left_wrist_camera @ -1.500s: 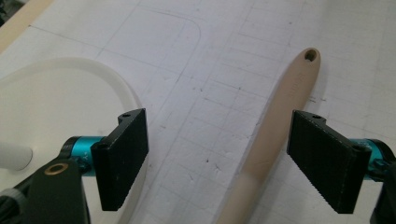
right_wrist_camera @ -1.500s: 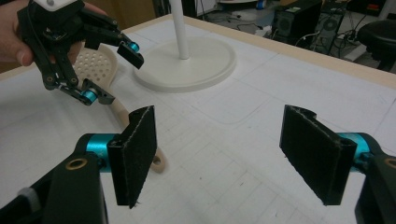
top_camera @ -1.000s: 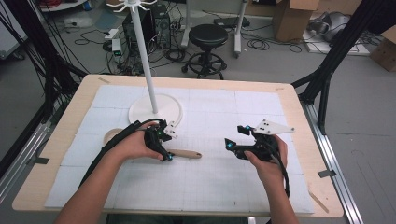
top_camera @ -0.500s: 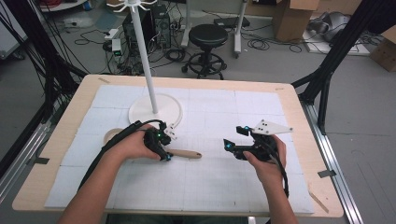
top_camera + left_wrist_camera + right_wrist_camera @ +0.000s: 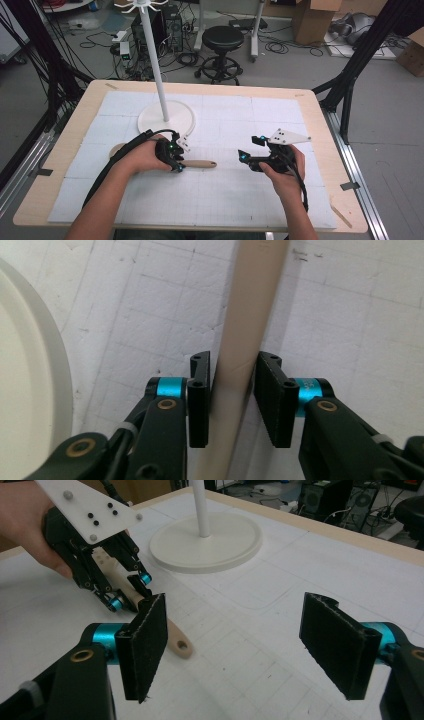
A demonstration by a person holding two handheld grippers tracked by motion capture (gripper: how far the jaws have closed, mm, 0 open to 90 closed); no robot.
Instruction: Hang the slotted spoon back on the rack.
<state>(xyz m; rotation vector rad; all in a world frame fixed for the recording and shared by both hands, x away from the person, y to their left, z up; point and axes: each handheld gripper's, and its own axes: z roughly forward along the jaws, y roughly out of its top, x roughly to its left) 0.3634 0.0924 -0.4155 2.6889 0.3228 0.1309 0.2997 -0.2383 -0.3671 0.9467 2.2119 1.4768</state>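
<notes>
From above, your left tool (image 5: 176, 161) has just been closing on the pale wooden handle (image 5: 200, 163) lying in front of the white round stand base (image 5: 150, 120). Left gripper view: the pads grip the handle (image 5: 247, 320) squarely; lift level. Right gripper view: your right tool (image 5: 240, 645) gapes wide with nothing between its pads, over the white gridded surface (image 5: 260, 630), near the stand base.

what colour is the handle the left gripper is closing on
Pale tan wood handle, clearest in the left gripper view.

Grey floor, black stool (image 5: 221, 37), cardboard boxes (image 5: 311, 15), tangled cables (image 5: 280, 47).
</notes>
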